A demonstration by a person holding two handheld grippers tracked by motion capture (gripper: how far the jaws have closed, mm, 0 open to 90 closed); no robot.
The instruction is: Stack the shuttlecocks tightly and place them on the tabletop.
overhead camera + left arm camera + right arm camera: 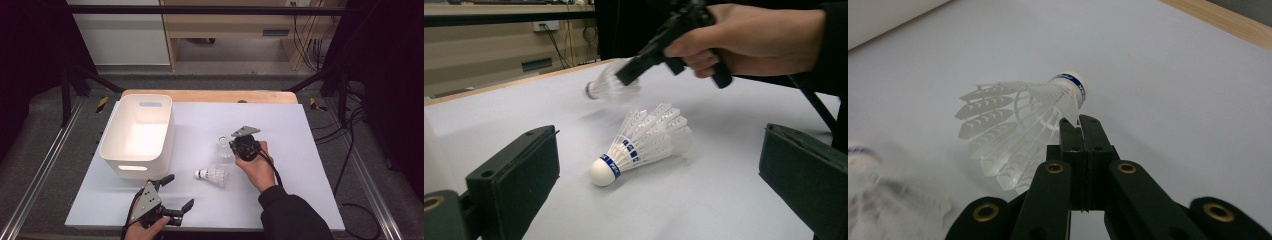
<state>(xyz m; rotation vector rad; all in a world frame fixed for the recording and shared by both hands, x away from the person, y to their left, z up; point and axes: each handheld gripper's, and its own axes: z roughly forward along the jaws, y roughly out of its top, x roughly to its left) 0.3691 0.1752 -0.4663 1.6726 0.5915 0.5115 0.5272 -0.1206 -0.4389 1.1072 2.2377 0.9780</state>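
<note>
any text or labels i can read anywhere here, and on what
None can be read for certain.
Lying shuttlecock: blue band by the cork with small white print, too small to read.
Shuttlecock held by the shut right gripper: blue print on its cork band, blurred.
White bin: no text.

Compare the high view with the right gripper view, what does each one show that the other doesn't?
High view alone: the white plastic bin, the left tool with its jaws apart, and the forearm in a dark sleeve.

Right gripper view alone: a close look at the right tool pinching the feather skirt of the held white feathered shuttlecock.

Both: that shuttlecock, the second white shuttlecock lying on the table, and the white tabletop.
</note>
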